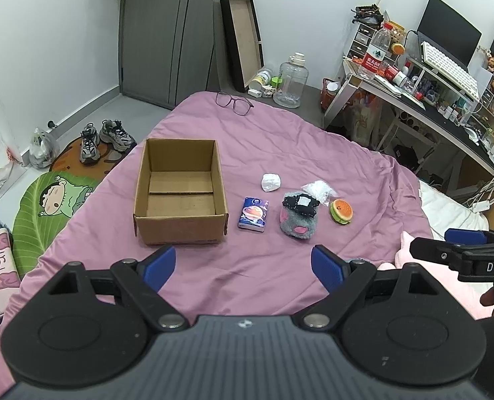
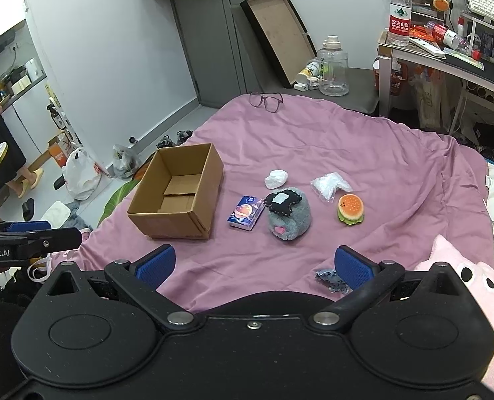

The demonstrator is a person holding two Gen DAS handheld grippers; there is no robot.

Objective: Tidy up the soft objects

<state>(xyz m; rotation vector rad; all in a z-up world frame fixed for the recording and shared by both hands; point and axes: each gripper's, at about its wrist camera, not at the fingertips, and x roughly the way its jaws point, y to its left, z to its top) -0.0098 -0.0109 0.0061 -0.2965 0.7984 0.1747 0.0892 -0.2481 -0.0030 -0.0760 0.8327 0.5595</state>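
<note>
Lying on the purple sheet beside the empty box are the soft items — tissue pack, grey plush, burger toy, white wad and clear bag — all outside the box. Left gripper and right gripper both hover near the sheet's edge, fingers spread wide and gripping nothing.

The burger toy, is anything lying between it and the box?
Yes. The grey plush and the tissue pack lie in a row between the burger toy and the box, so it must be lifted over them.
</note>
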